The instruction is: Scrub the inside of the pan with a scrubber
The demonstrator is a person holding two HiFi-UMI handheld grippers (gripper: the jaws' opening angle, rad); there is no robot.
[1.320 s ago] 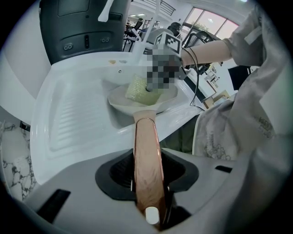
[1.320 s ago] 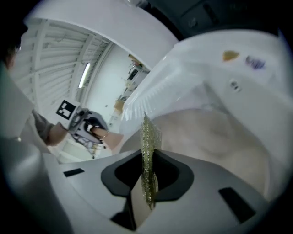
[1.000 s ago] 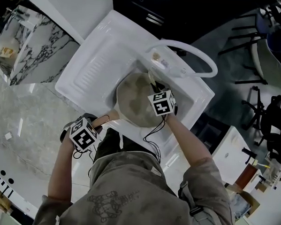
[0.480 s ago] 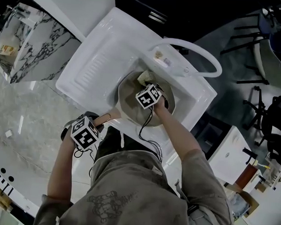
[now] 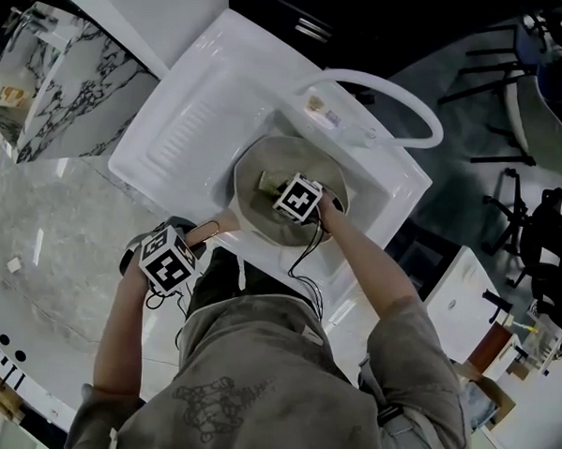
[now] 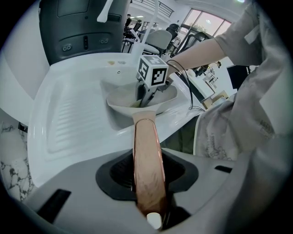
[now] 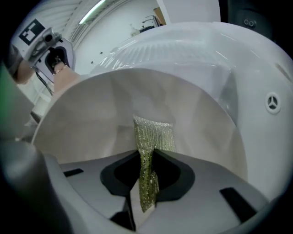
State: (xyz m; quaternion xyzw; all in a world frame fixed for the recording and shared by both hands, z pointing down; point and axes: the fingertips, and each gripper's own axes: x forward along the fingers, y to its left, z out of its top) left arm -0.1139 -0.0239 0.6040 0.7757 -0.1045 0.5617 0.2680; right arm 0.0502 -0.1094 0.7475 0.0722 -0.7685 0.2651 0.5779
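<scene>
We clamp the left gripper [image 6: 149,183] jaws on the stiff pan handle [image 6: 146,146], and the right gripper [image 7: 145,183] jaws on the soft scrubber [image 7: 155,130] edge.

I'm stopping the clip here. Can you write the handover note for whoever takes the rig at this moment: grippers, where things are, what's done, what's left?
Left gripper: shut on the pan handle, holding the pan in the sink basin.
Right gripper: shut on the green scrubber, reaching inside the pan; the scrubber's free end appears to lie against the inner surface.
Done: pan gripped, scrubber brought into the pan.
Left: scrub around the whole inside. How much is already clean can't be judged from these views.
</scene>
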